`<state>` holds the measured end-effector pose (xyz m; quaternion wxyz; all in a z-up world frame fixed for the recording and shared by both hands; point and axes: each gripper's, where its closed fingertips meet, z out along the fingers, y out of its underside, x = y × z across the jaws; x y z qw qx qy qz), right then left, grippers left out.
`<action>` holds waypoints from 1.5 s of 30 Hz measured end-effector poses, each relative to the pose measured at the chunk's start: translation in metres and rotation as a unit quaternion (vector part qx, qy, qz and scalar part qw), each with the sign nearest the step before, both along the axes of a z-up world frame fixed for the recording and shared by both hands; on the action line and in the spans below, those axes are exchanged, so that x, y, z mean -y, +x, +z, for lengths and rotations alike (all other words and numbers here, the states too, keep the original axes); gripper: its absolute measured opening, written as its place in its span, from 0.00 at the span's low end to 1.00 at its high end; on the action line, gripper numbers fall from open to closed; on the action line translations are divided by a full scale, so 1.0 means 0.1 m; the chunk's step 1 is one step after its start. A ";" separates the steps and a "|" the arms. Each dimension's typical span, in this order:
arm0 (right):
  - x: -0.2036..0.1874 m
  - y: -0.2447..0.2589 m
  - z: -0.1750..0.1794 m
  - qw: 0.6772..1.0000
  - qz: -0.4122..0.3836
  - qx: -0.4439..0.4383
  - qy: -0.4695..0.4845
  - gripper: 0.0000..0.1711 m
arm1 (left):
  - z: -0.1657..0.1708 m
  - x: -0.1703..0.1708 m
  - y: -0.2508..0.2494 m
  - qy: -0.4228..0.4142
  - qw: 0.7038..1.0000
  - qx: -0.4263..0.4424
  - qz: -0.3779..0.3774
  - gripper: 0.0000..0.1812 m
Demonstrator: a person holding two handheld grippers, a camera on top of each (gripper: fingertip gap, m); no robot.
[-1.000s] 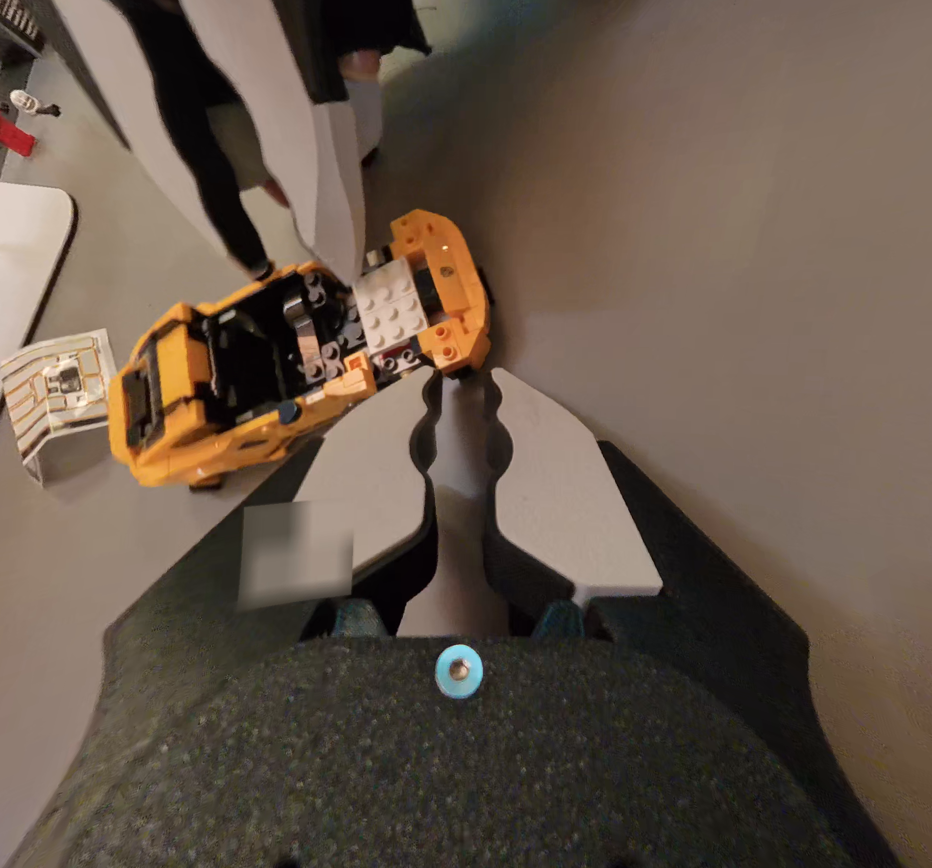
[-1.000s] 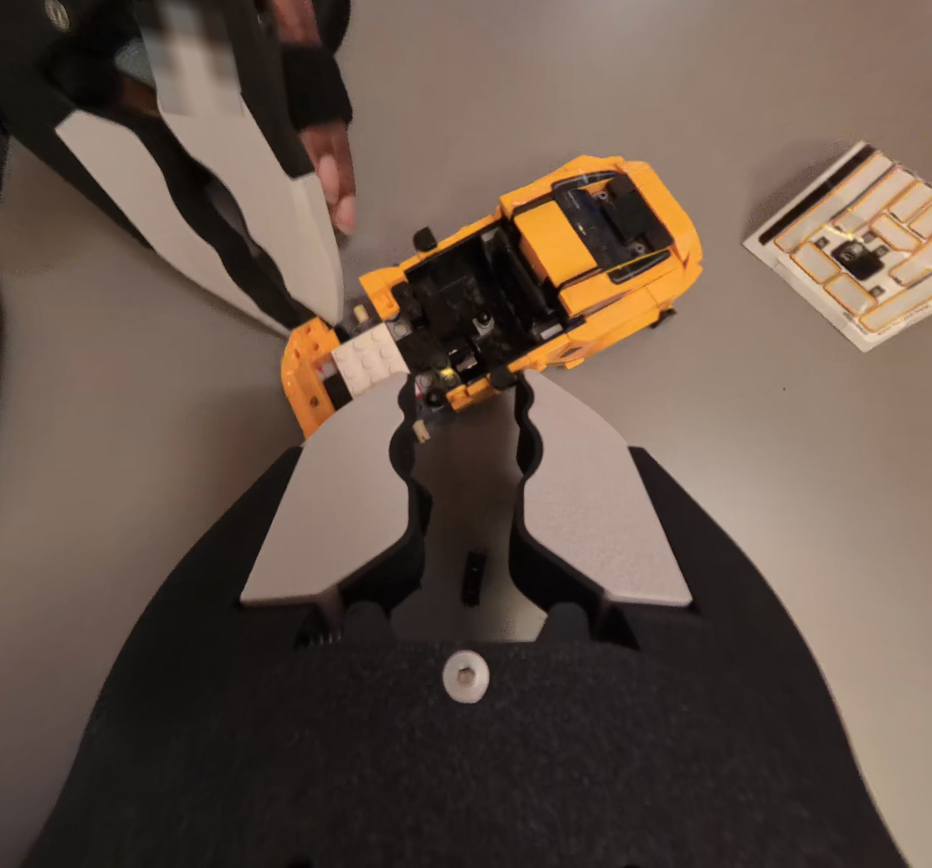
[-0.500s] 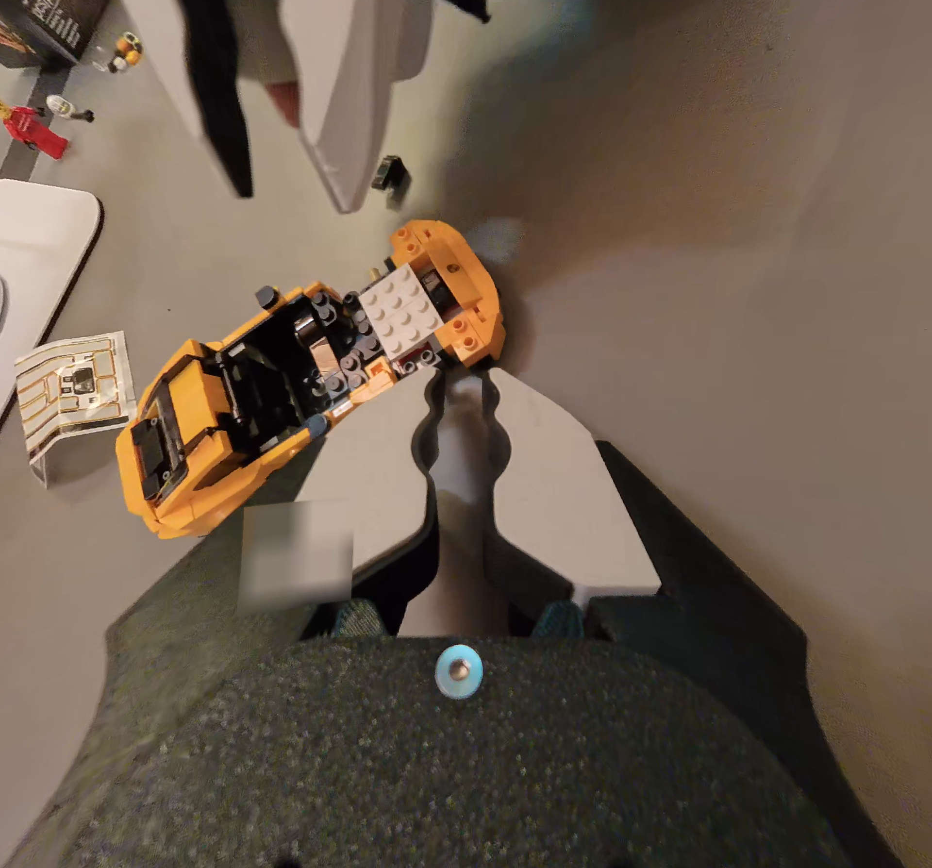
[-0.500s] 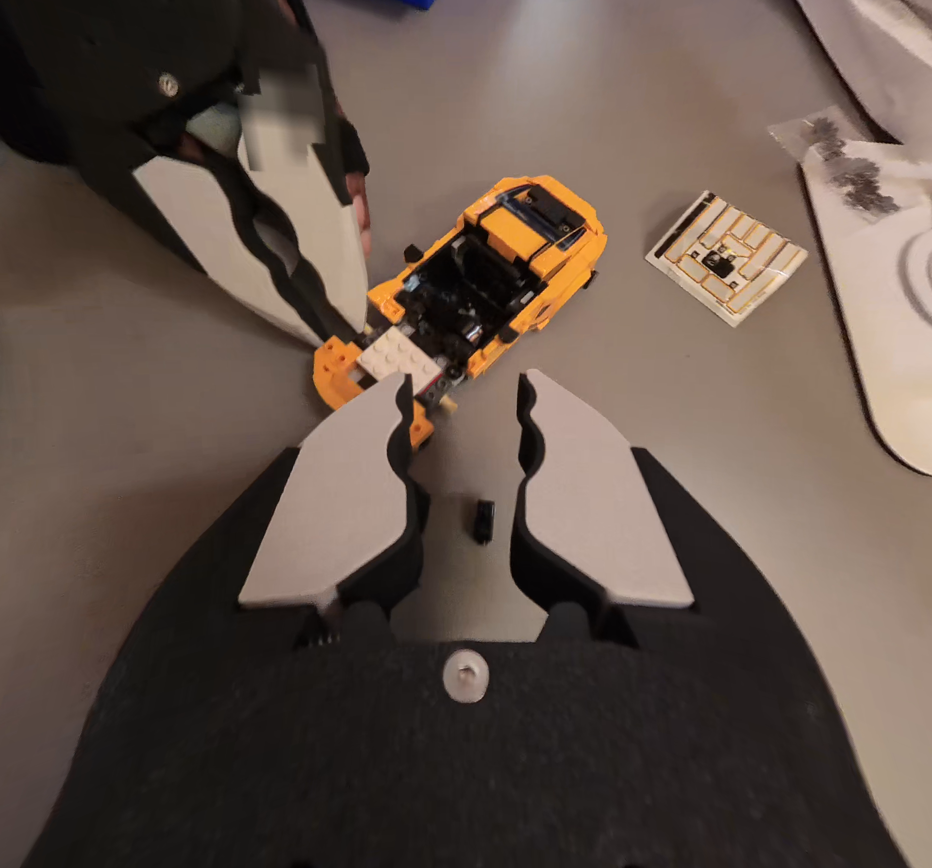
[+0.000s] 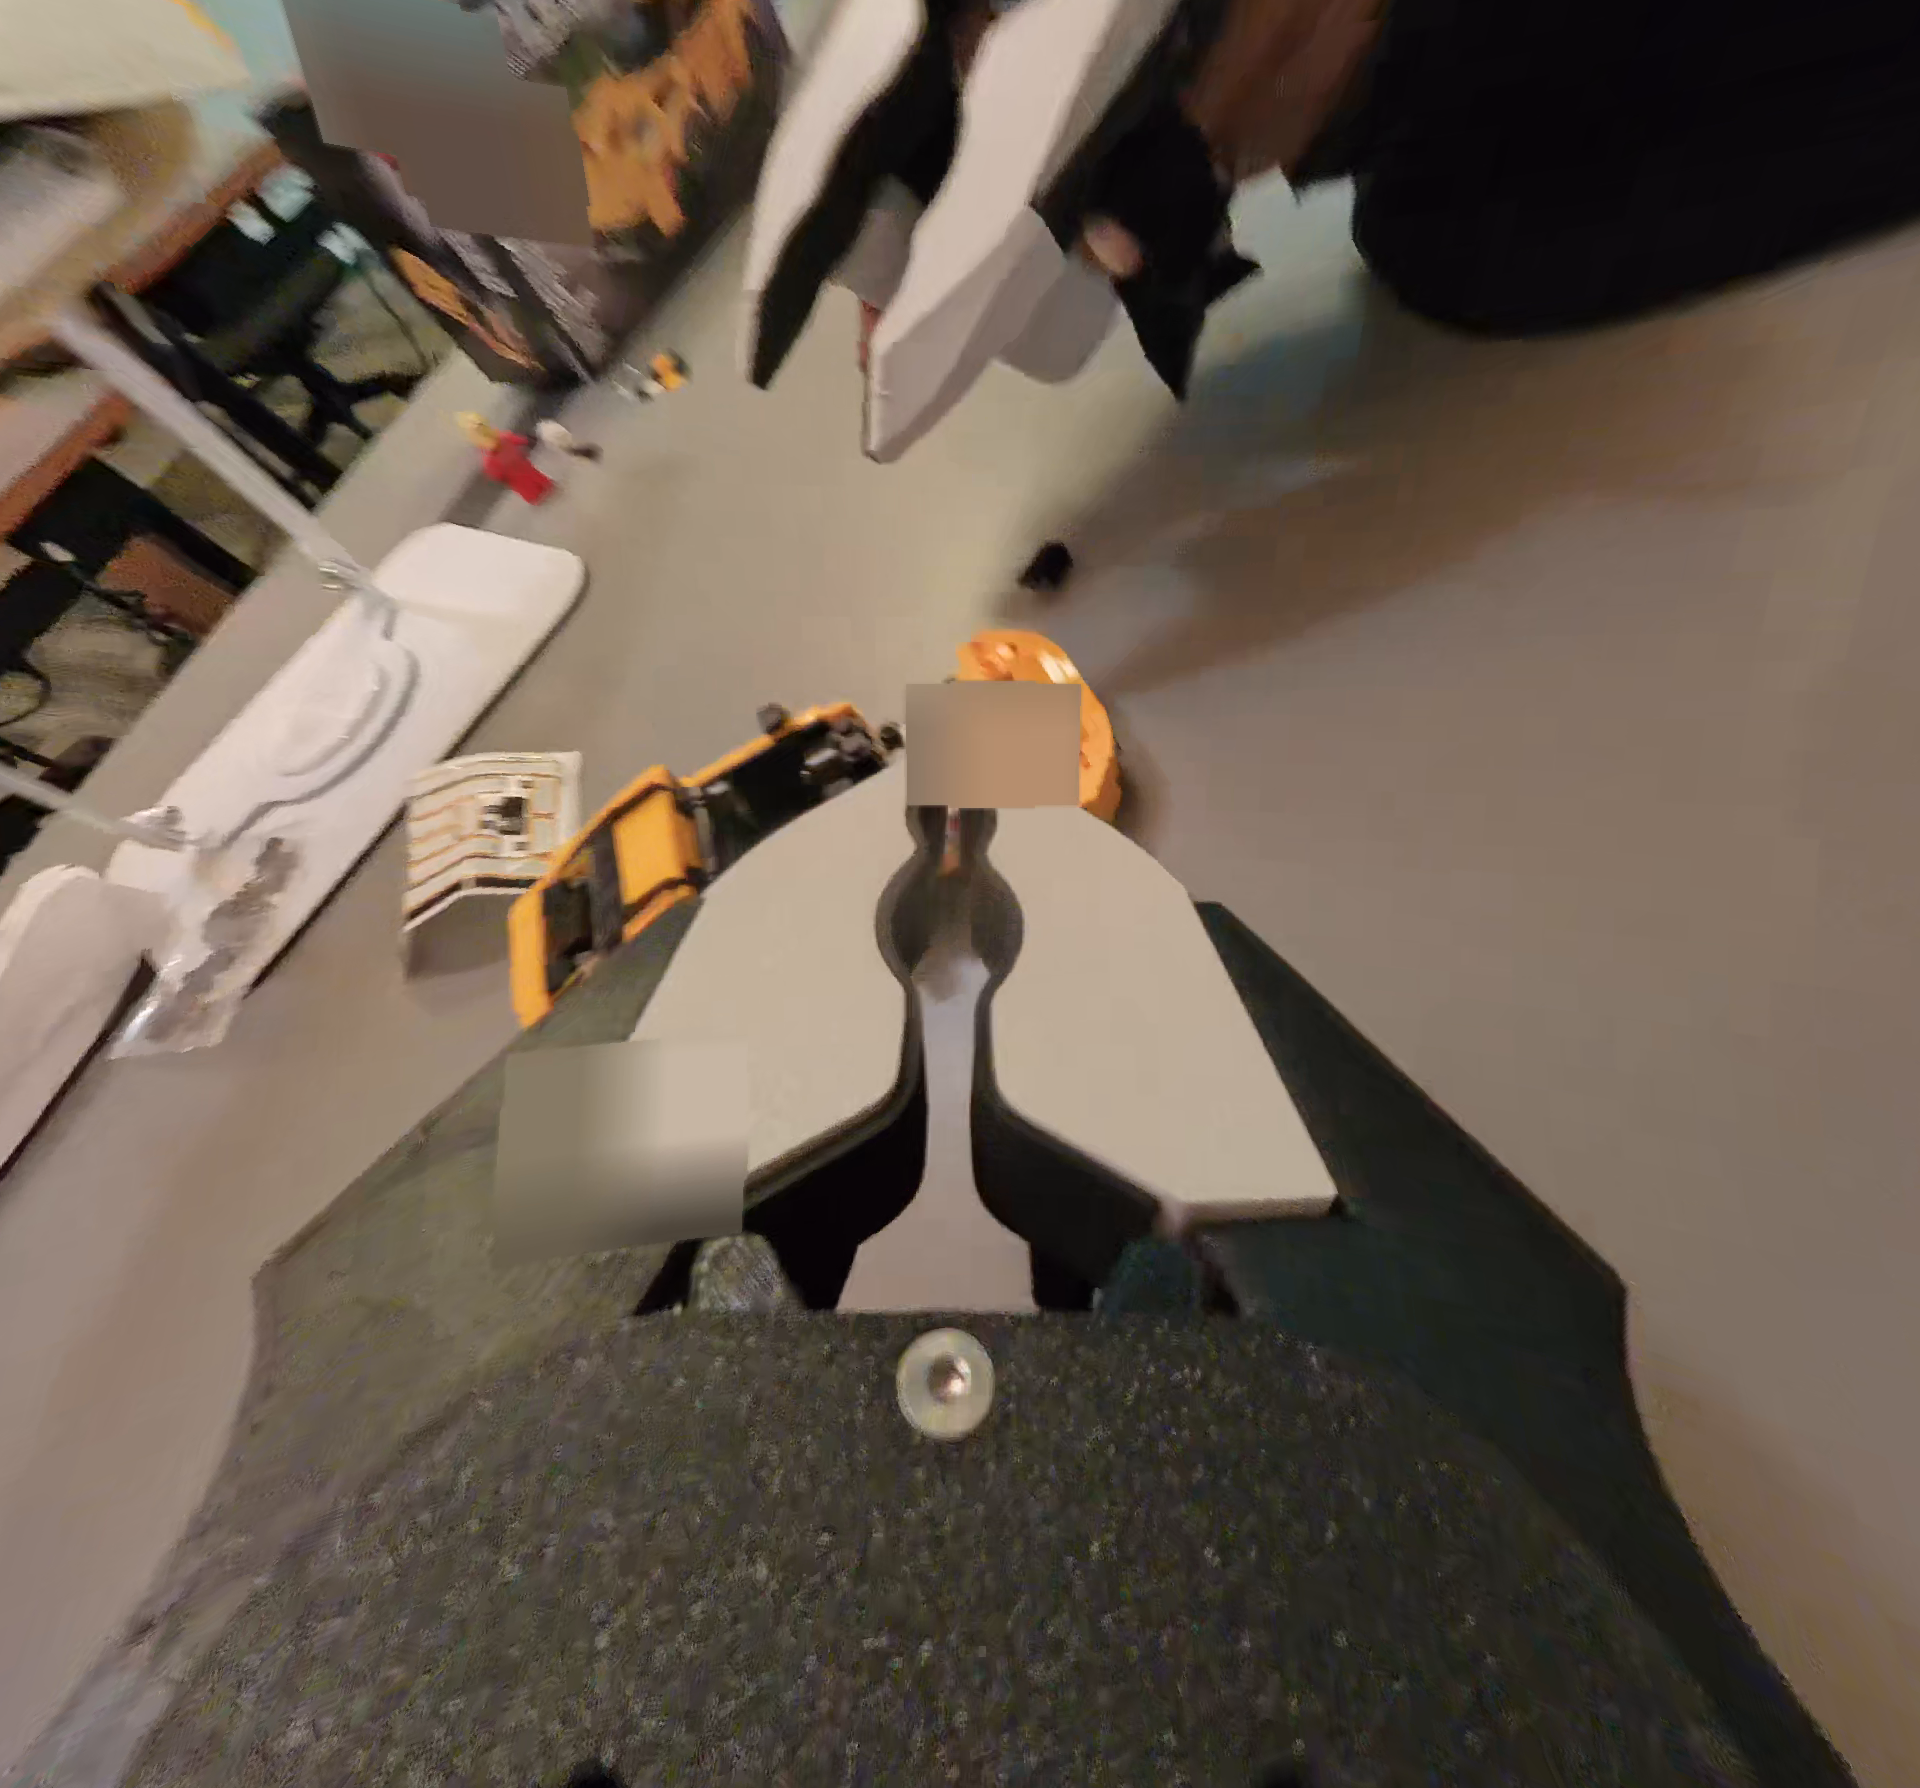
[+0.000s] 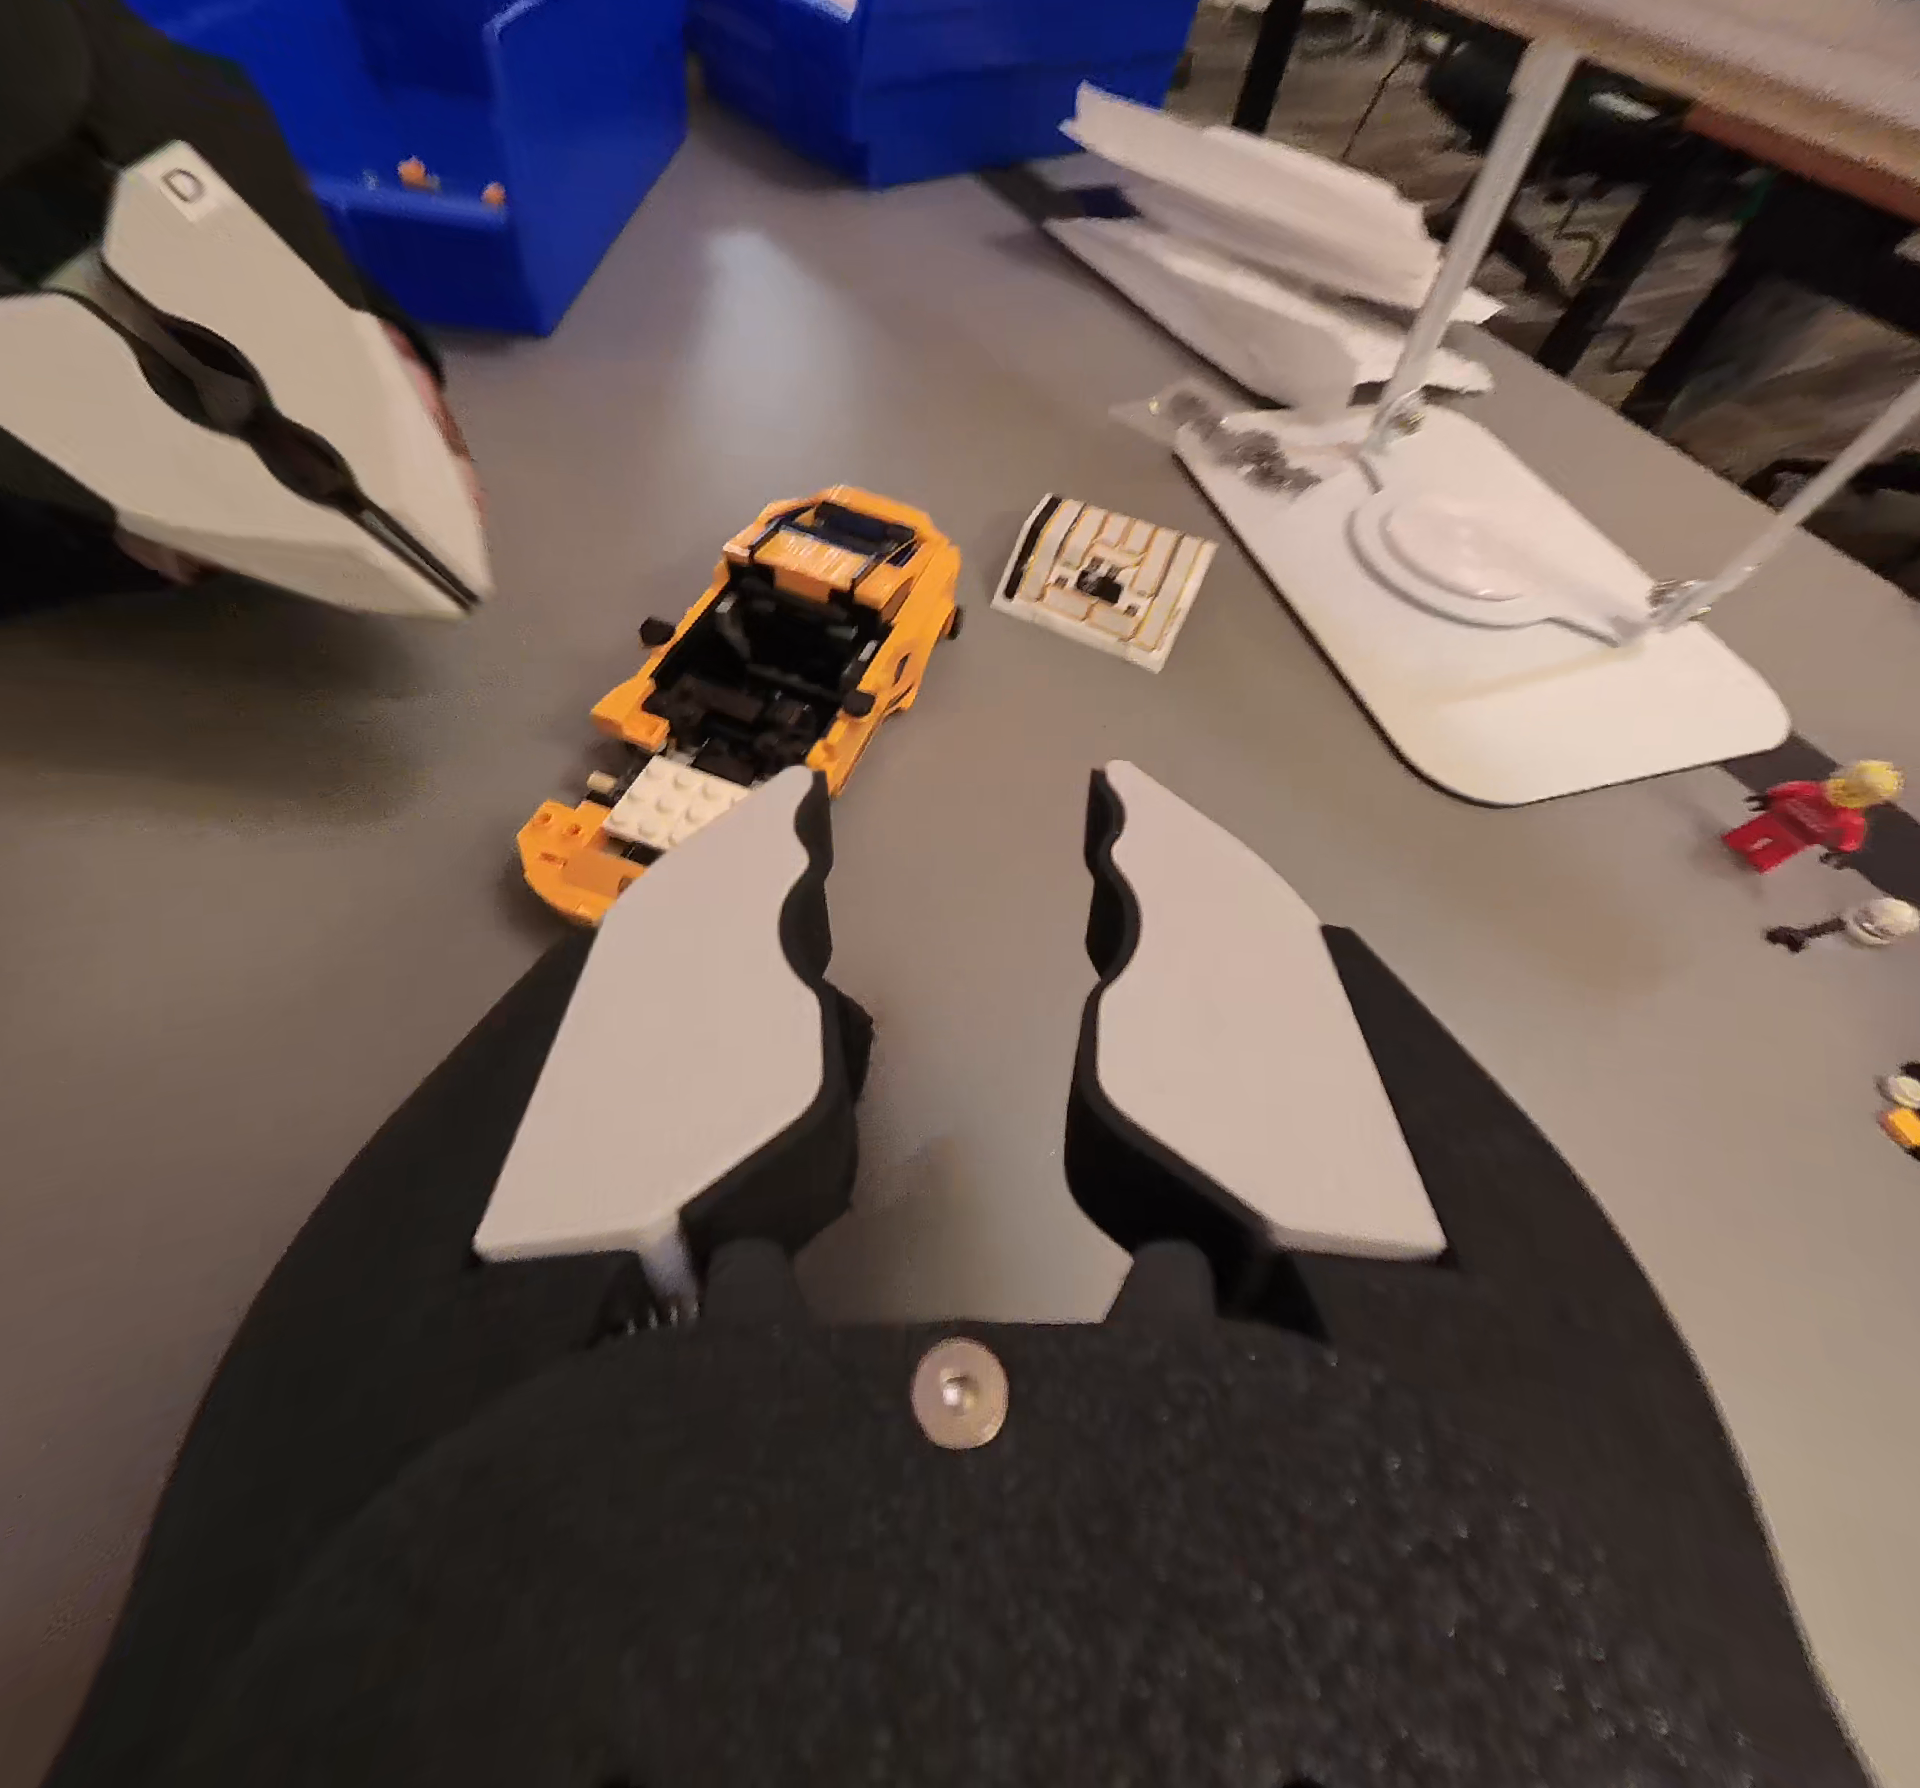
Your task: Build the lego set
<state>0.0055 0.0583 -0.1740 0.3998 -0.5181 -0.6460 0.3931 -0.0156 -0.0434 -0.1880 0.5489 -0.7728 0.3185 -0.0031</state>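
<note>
- While both grippers hang off it, orange lego car sits flat on grey table, roof off, black cabin exposed, white stud plate at near end.
- Right gripper: fingers wide apart, nothing held, just beside car's nose.
- Left gripper: jaws nearly closed, thin slit only; tips partly masked, no piece visible between them.
- Handling guess: light, rigid plastic, smooth sides may slip; clipped-on bits likely pop off if squeezed hard.
- Best hold probably across solid orange side walls mid-body, not the open cabin or the nose.
- Sticker sheet just beside car; small black loose piece near nose; red minifigure well apart.
</note>
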 end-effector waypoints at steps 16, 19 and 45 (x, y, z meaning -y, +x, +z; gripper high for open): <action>-0.19 -0.01 0.13 0.998 -0.039 -0.051 0.010 0.00 | 0.65 1.87 -2.88 -0.282 0.889 -0.053 0.356 0.06; -0.20 0.00 0.11 0.998 -0.042 -0.044 0.018 0.00 | 0.07 2.19 -3.29 -0.438 0.828 0.000 0.350 0.10; -0.23 0.04 0.10 0.998 -0.044 -0.031 0.040 0.00 | -0.28 2.21 -3.44 -0.535 0.775 -0.065 0.331 0.07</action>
